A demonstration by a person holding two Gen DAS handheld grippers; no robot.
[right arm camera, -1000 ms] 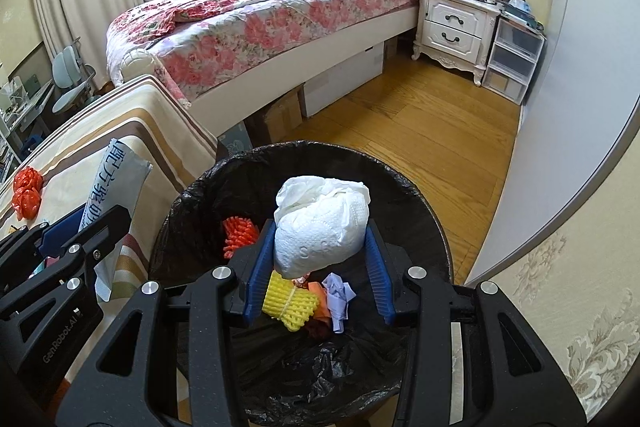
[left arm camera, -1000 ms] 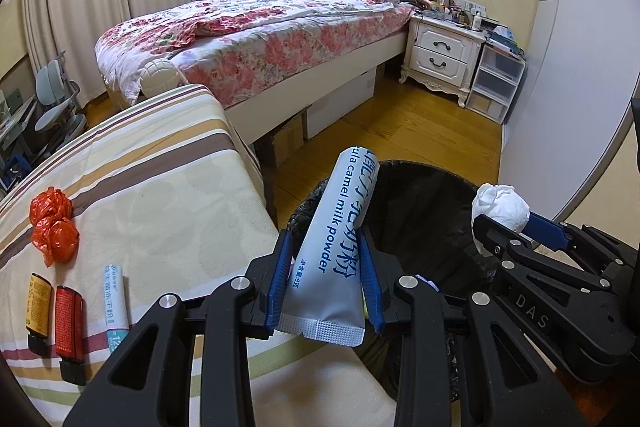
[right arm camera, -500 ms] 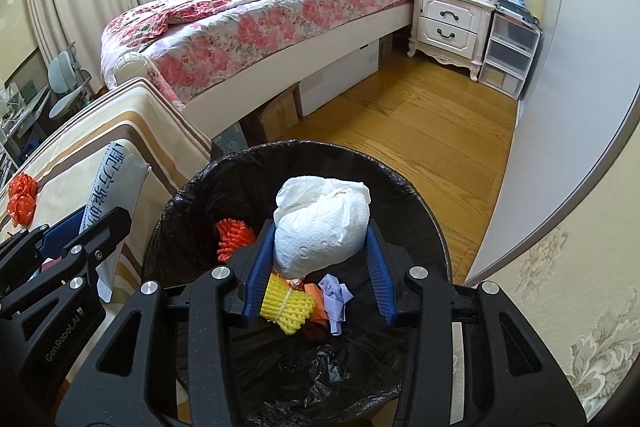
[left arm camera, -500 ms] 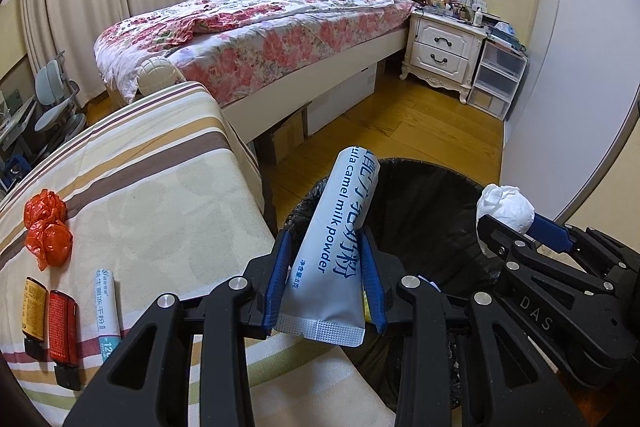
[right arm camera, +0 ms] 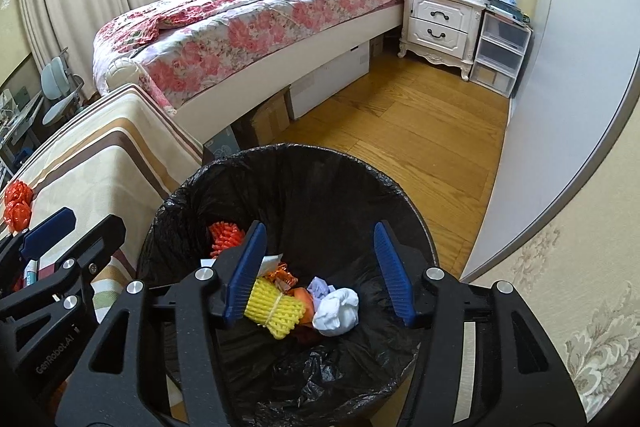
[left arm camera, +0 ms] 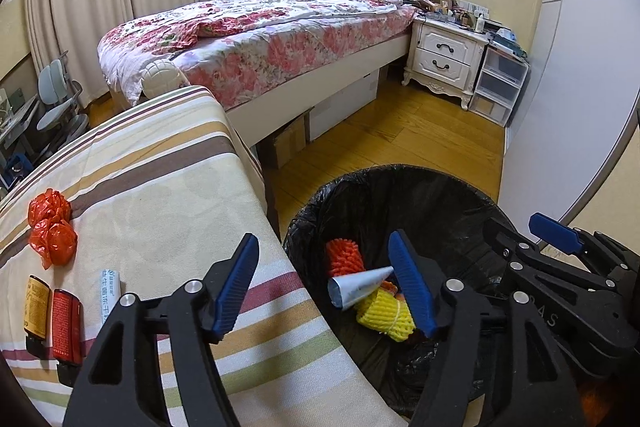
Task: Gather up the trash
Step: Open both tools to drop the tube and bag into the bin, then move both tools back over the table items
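Note:
A bin lined with a black bag [left arm camera: 400, 183] stands beside the striped table [left arm camera: 160, 187]. My left gripper [left arm camera: 324, 247] hangs over the bin's near rim, its jaws opening with nothing between them. The silver-blue milk powder packet [left arm camera: 360, 287] lies inside the bin on a yellow foam net [left arm camera: 384, 315]. My right gripper [right arm camera: 320, 227] is above the bin [right arm camera: 280, 155], jaws also opening and empty. The white tissue wad [right arm camera: 336, 311] rests on the trash below. On the table lie orange plastic bags [left arm camera: 52, 231], a small sachet [left arm camera: 108, 291] and two small packs [left arm camera: 52, 319].
A bed with a floral quilt [left arm camera: 260, 35] stands behind, with cardboard boxes [left arm camera: 288, 143] under it. A white nightstand [left arm camera: 444, 59] and plastic drawers [left arm camera: 500, 83] are at the back right. Wood floor [right arm camera: 400, 131] lies between bed and bin, and a pale wall panel [right arm camera: 532, 107] runs along the right.
Both grippers have opened. The milk powder packet left the left jaws and the white wad left the right jaws; both now lie in the bin.

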